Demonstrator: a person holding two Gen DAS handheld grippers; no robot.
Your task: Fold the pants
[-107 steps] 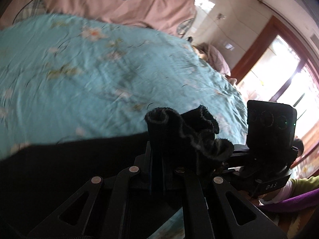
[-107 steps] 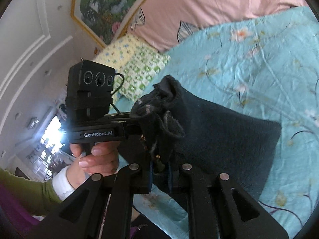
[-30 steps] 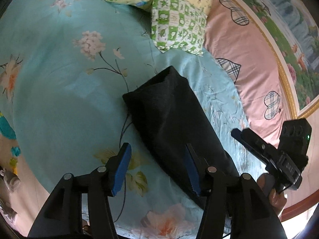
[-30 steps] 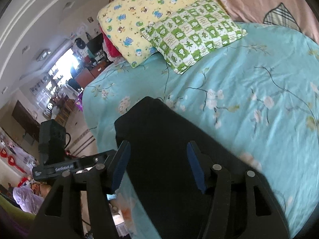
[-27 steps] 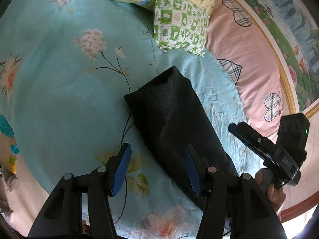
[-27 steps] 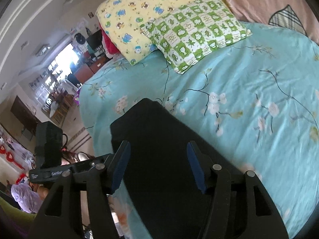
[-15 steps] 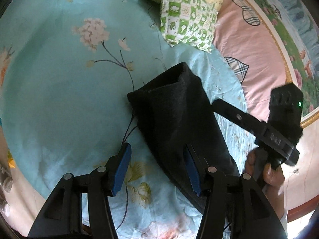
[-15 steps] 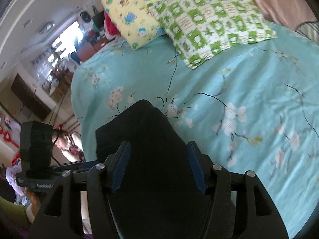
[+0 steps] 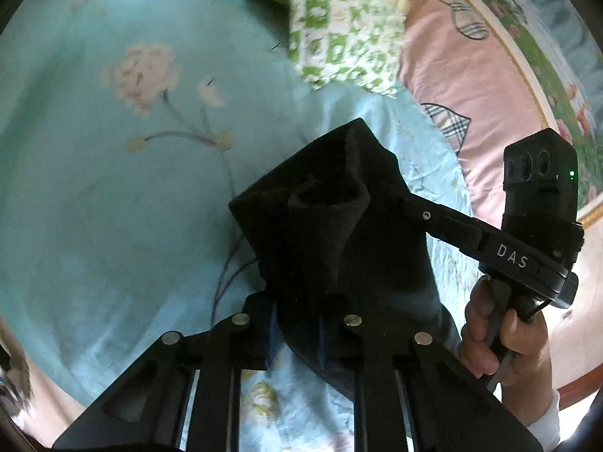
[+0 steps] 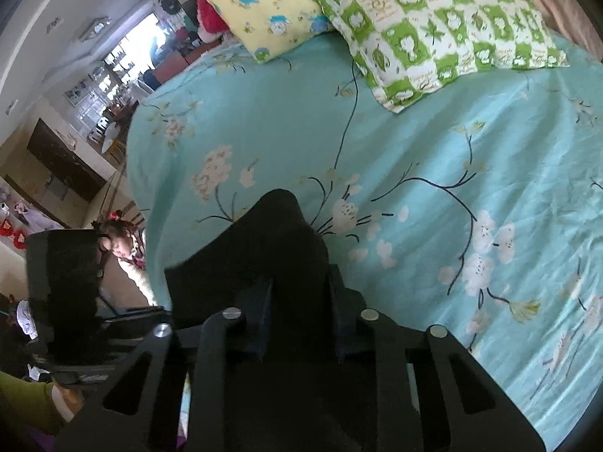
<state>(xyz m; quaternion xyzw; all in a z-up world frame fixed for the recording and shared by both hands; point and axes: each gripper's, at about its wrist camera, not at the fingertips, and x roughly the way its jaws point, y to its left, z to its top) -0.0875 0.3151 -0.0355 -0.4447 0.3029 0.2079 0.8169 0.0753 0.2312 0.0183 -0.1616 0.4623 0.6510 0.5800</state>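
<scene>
The black pants [image 9: 339, 233] lie folded near the bed's [image 9: 113, 207] edge — open turquoise sheet stretches toward the green-checked pillow [image 10: 444, 26]. Both the left tool [image 9: 296, 333] and right tool [image 10: 301, 316] are closing, dark cloth bunched between their jaws — pad contact is hidden.

Pants [image 9: 339, 226]: black, fuzzy fabric, folded into a narrow band on the turquoise floral bedsheet [image 9: 113, 207]. Far end bunched and lifted off the sheet, with a pocket-like hollow in its folds. Near end runs toward the bed's edge.
</scene>
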